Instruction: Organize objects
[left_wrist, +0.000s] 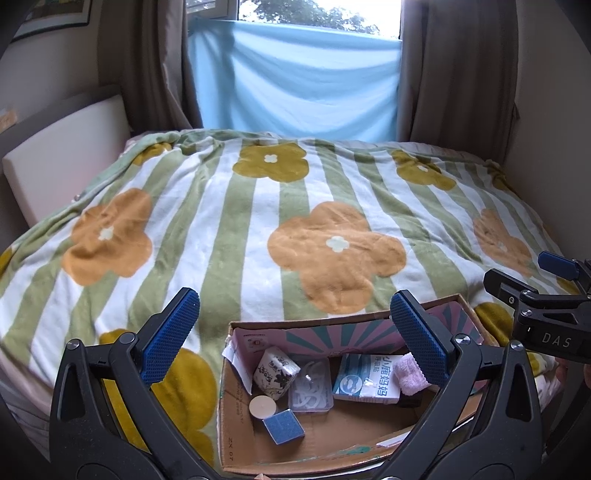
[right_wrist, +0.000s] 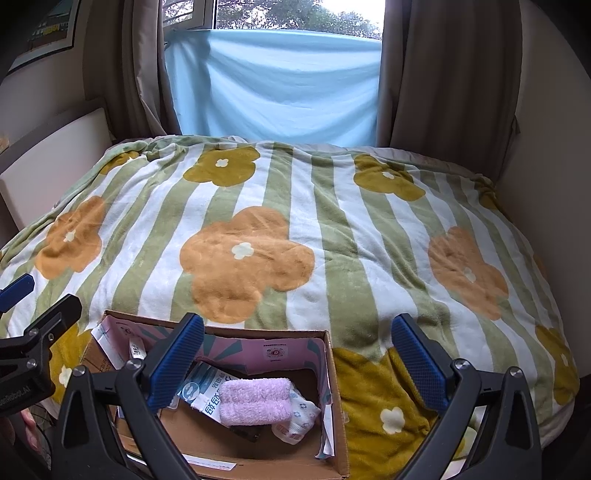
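A cardboard box (left_wrist: 236, 417) sits at the near edge of the bed (left_wrist: 258, 206), on the flowered blanket, so that both hands can reach into it from above. The small things are all gathered inside it, which I judge is the purpose of the task. At the left of the box lie a tissue pack (left_wrist: 275, 373), a clear plastic case (left_wrist: 309, 387), a round pale disc (left_wrist: 262, 406) and a small blue block (left_wrist: 283, 430). At the right lie a white-and-blue packet (left_wrist: 369, 380) and a folded pink towel (right_wrist: 255, 400), with a patterned white cloth (right_wrist: 301, 413) just beside the towel (perhaps a sock, I cannot tell).

The left tool (left_wrist: 295, 339) hangs above the box with its jaws spread wide, and it holds nothing and touches nothing. The right tool (right_wrist: 299, 358) is also released, wide apart, above the right wall of the box, and its pads (right_wrist: 417, 358) are bare. The far part of the blanket carries no objects.
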